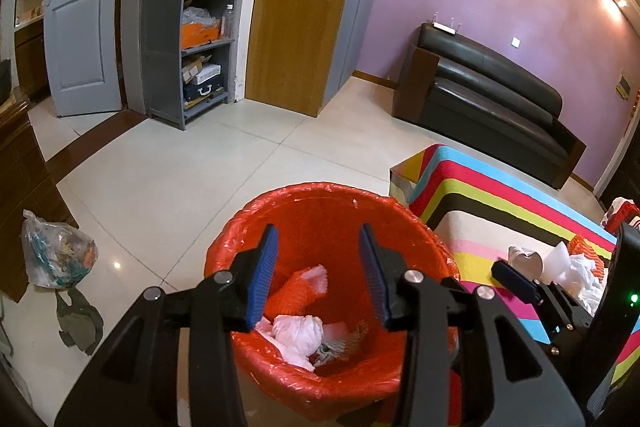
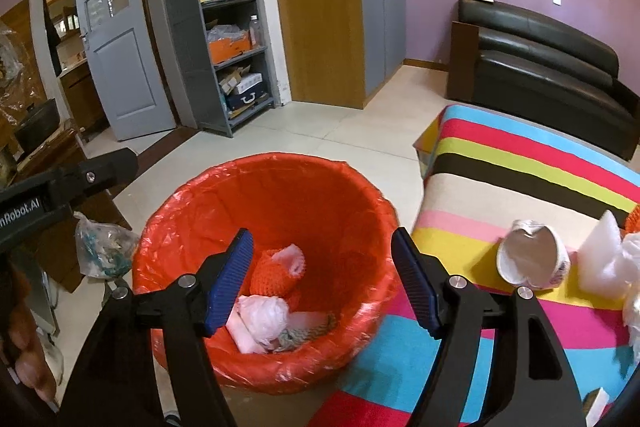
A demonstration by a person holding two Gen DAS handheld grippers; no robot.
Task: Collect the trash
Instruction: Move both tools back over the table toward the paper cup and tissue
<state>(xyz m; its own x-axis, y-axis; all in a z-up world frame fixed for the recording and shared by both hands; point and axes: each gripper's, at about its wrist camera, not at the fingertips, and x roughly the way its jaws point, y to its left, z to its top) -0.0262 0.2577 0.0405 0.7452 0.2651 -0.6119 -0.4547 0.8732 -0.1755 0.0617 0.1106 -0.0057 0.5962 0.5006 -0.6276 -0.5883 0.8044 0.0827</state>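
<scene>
Left wrist view looks down past the left gripper (image 1: 318, 277), whose blue-padded fingers (image 1: 264, 279) stand apart with nothing between them, above a trash bin (image 1: 280, 211) lined with an orange-red bag. Inside the bin lie an orange foam net (image 1: 298, 291), a crumpled white bag (image 1: 298, 333) and a scrap of striped cloth (image 1: 344, 343). Just right of the bin is a table under a striped cloth (image 1: 480, 187), and on it the trash not yet collected: a crushed paper cup (image 1: 528, 261) on its side and a heap of white wrappers (image 1: 576, 269) beside it. On the tiled floor (image 1: 180, 195) to the left sit a tied clear bag of rubbish (image 1: 56, 251) and a dark rag (image 1: 78, 319), well apart from the bin. Behind stand a grey shelf unit (image 1: 200, 15) with boxes, a grey door (image 1: 80, 27) and a black sofa (image 1: 480, 87) against the purple wall. In the right wrist view the right gripper (image 2: 322, 281) also hangs over the bin, fingers spread wide and empty; the cup (image 2: 532, 255) lies just to its right on the table. The left tool's black body (image 2: 60, 187) reaches in from the left edge, and white lettering on it reads "nRobot.AI", cut off at the frame edge.
</scene>
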